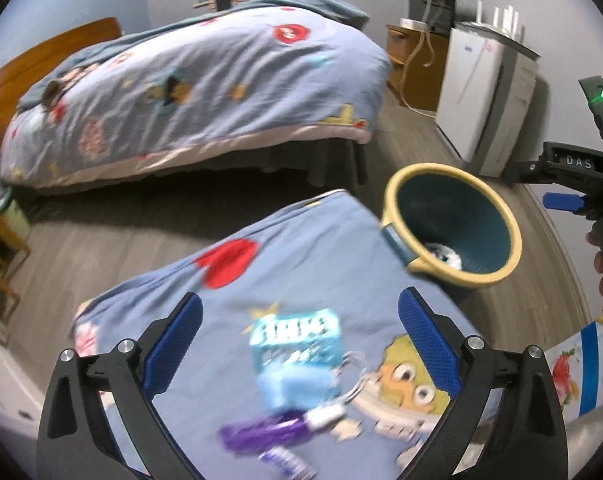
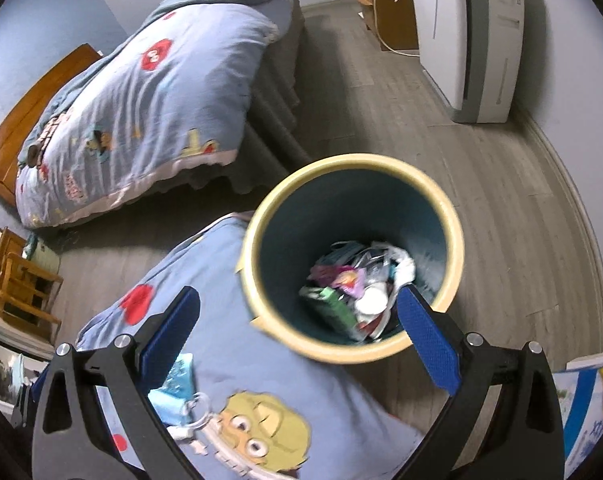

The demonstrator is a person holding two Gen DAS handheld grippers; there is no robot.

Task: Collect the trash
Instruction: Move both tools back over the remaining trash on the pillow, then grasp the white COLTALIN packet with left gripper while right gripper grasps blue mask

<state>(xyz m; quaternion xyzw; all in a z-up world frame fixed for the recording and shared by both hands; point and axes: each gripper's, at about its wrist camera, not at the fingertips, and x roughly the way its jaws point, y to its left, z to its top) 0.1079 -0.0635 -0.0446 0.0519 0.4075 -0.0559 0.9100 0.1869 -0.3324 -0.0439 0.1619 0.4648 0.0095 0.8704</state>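
Observation:
A teal bin with a cream rim (image 1: 453, 224) stands on the floor beside the near bed; in the right wrist view the bin (image 2: 351, 178) holds several crumpled wrappers (image 2: 357, 284). On the near bed's cartoon quilt (image 1: 293, 248) lie a light-blue packet (image 1: 297, 354), a purple wrapper (image 1: 261, 434) and a small white-blue piece (image 1: 287, 460). My left gripper (image 1: 301, 344) is open and empty just above the blue packet. My right gripper (image 2: 297, 332) is open and empty, hovering over the bin's near rim. The blue packet (image 2: 173, 388) shows by its left finger.
A second bed with the same quilt (image 1: 205, 88) stands across a strip of grey wood floor (image 1: 113, 232). A white air purifier (image 1: 485, 92) and a wooden nightstand (image 1: 413, 64) stand by the far wall. A wooden chair (image 2: 25, 292) is at left. A printed carton (image 1: 581, 372) lies at right.

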